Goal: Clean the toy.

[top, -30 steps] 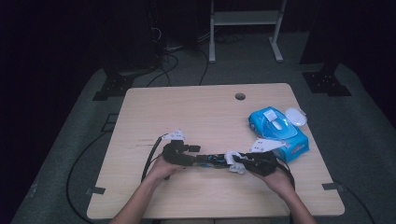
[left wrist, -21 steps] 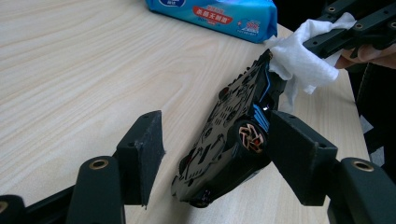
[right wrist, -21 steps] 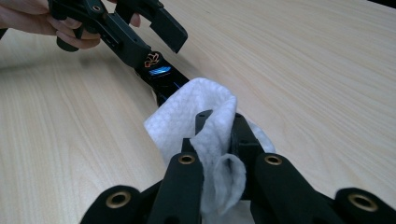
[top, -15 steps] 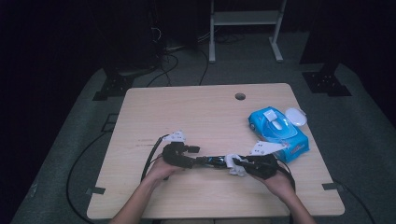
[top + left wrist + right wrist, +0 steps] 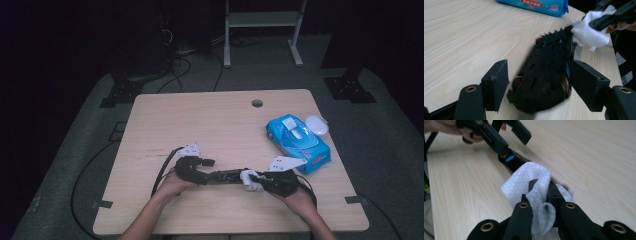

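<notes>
White wipe (image 5: 534,187) sits pinched in the right gripper (image 5: 541,195), touching a black device (image 5: 546,72); the left gripper (image 5: 539,85), jaws just widening, straddles it loosely.

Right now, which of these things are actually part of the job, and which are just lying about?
In use:
- black remote-like object, lying between the left tool's jaws, which have just been opening
- white wipe, pinched in the right tool and pressed to the object's end

Lying about:
- blue wipe pack
- white lid-like piece beside it
</notes>
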Demonstrator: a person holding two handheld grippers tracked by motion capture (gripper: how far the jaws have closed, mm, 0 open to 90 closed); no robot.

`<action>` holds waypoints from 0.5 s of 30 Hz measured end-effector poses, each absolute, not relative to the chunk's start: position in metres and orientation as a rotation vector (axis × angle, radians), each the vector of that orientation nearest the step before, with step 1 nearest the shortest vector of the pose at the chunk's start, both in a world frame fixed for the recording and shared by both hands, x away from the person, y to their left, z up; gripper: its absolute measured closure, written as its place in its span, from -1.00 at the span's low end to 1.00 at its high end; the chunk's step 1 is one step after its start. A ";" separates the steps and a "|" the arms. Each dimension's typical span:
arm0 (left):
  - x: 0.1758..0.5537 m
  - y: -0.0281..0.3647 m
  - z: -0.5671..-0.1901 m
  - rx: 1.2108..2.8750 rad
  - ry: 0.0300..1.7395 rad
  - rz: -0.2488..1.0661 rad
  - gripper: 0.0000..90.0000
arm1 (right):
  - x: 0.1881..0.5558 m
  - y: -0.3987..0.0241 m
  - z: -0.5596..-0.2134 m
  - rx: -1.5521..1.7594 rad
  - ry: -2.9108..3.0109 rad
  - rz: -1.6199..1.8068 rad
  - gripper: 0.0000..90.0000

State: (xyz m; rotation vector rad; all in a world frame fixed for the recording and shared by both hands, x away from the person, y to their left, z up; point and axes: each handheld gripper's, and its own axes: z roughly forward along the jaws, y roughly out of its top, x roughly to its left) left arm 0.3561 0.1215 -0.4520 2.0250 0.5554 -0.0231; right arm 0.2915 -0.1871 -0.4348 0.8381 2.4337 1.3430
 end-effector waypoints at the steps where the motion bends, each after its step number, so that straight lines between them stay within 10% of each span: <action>1: 0.354 0.120 -0.452 2.042 0.553 -0.009 -0.33 | 0.291 -0.186 -0.437 0.834 2.445 1.330 0.87; 15: 0.347 0.118 -0.455 2.080 0.490 0.019 -0.38 | 0.303 -0.171 -0.430 0.824 2.447 1.347 0.86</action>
